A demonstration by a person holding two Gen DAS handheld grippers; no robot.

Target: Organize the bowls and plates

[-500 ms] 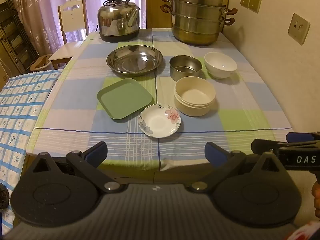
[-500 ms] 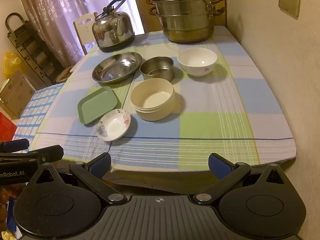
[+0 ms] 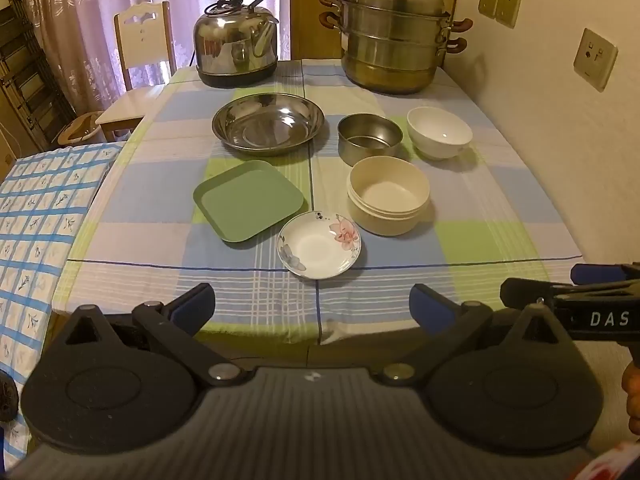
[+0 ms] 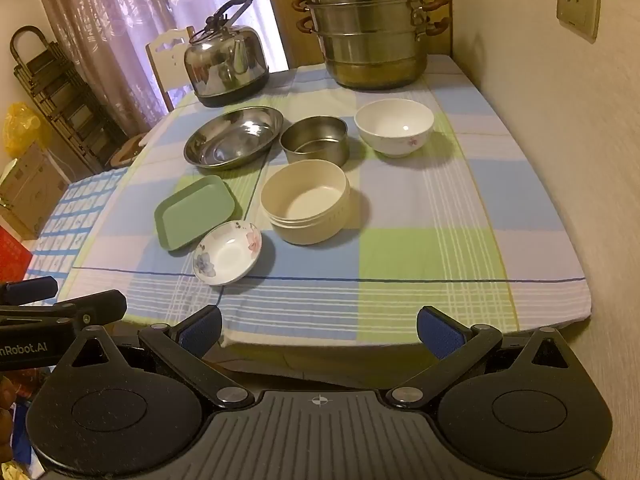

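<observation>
On the checked tablecloth (image 3: 248, 264), well beyond both grippers, a steamer pot (image 3: 394, 40) and kettle (image 3: 236, 50) stood at the far edge. Nearer lay a steel dish (image 3: 268, 124), then a green square plate (image 3: 248, 200) turned corner-on. To the right a cream bowl (image 3: 388, 196), steel bowl (image 3: 370, 136) and white bowl (image 3: 439, 132) sat upright. The floral saucer (image 3: 319, 245) lay nearest. The left gripper (image 3: 312, 304) and right gripper (image 4: 319, 326) hung spread wide, empty.

The steamer (image 4: 370, 26) loses its lid knob at the top edge, at 12 o'clock, in the right view. The chair (image 3: 138, 76) stands half hidden behind the table (image 3: 500, 216). At 3 o'clock in the left view, the frame cuts off a hand (image 3: 632, 398).
</observation>
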